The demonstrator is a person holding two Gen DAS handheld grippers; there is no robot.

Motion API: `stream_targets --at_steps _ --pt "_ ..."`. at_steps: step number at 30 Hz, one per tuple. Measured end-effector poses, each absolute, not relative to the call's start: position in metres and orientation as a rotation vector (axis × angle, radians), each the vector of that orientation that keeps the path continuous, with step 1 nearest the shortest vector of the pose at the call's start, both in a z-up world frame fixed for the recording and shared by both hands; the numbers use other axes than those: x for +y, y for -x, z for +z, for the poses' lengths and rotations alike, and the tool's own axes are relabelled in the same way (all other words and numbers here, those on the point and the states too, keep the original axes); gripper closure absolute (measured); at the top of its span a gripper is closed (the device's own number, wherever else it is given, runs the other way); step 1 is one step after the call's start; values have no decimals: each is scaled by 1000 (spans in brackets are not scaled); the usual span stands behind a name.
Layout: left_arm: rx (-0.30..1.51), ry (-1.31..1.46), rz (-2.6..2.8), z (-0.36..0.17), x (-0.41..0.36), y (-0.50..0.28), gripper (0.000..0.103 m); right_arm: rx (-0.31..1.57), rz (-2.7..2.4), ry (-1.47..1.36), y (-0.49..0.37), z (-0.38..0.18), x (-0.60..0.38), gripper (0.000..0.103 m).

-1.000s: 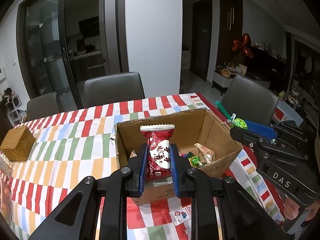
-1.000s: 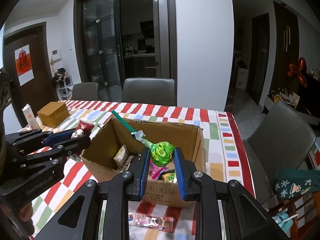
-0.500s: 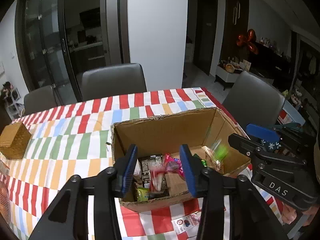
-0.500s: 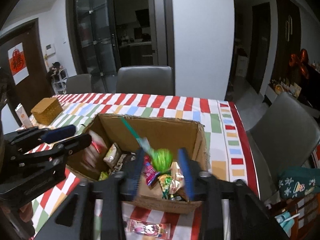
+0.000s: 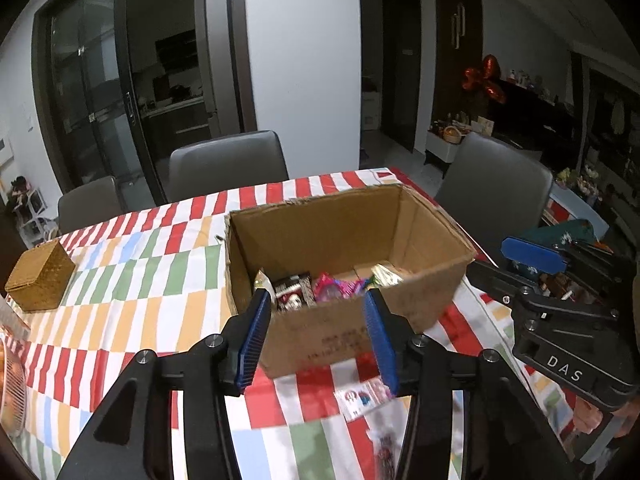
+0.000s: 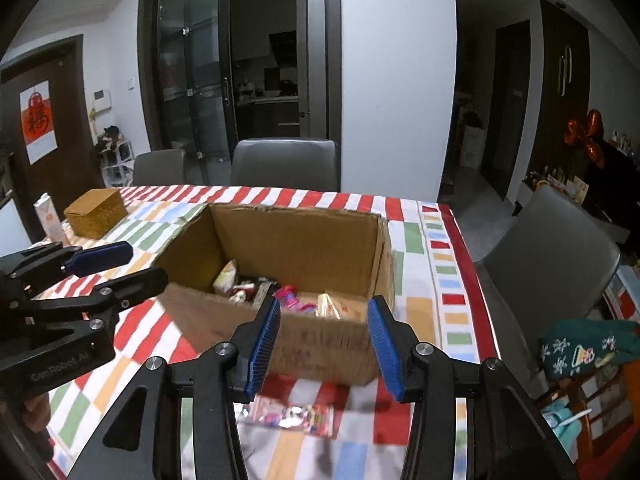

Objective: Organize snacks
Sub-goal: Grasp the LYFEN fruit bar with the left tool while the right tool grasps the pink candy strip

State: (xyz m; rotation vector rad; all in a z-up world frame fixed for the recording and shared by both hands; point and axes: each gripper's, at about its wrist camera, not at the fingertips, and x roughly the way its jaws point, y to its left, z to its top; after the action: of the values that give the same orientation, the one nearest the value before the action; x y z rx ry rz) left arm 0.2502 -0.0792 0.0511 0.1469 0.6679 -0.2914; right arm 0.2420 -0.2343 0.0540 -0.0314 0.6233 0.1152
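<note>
An open cardboard box point(image 5: 424, 240) point(image 6: 296, 240) stands on the striped tablecloth and holds several wrapped snacks point(image 5: 332, 286) point(image 6: 288, 296). My left gripper point(image 5: 318, 340) is open and empty, just in front of the box's near wall; it also shows at the left of the right wrist view point(image 6: 116, 264). My right gripper point(image 6: 324, 340) is open and empty in front of the box; it shows at the right of the left wrist view point(image 5: 516, 264). A flat snack packet point(image 5: 362, 394) point(image 6: 292, 416) lies on the cloth in front of the box.
A woven box point(image 5: 40, 276) point(image 6: 96, 212) sits at the table's far left, with a carton point(image 6: 50, 218) beside it. Grey chairs point(image 5: 228, 168) point(image 6: 548, 248) stand behind and to the right of the table. A small dark item point(image 5: 386, 452) lies near the front edge.
Both grippers opened and dropped their loads into the box: the red snack packet from the left, the green lollipop from the right. Both then drew back a little.
</note>
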Motion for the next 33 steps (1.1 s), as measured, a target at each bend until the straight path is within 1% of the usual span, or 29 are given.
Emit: stream_targets --at_steps 8,15,26,33 --pt "687 -153 -320 34 -82 -208 55 640 134 24 -201 40 -232 56" --pt "772 -137 -345 2 -83 -185 55 692 151 24 -181 17 -232 56" --pt "889 -159 -421 -57 -91 -168 55 817 171 4 -162 -34 -232 56" --pt "977 -151 -441 -92 -99 -174 57 886 168 13 -156 -60 -233 56"
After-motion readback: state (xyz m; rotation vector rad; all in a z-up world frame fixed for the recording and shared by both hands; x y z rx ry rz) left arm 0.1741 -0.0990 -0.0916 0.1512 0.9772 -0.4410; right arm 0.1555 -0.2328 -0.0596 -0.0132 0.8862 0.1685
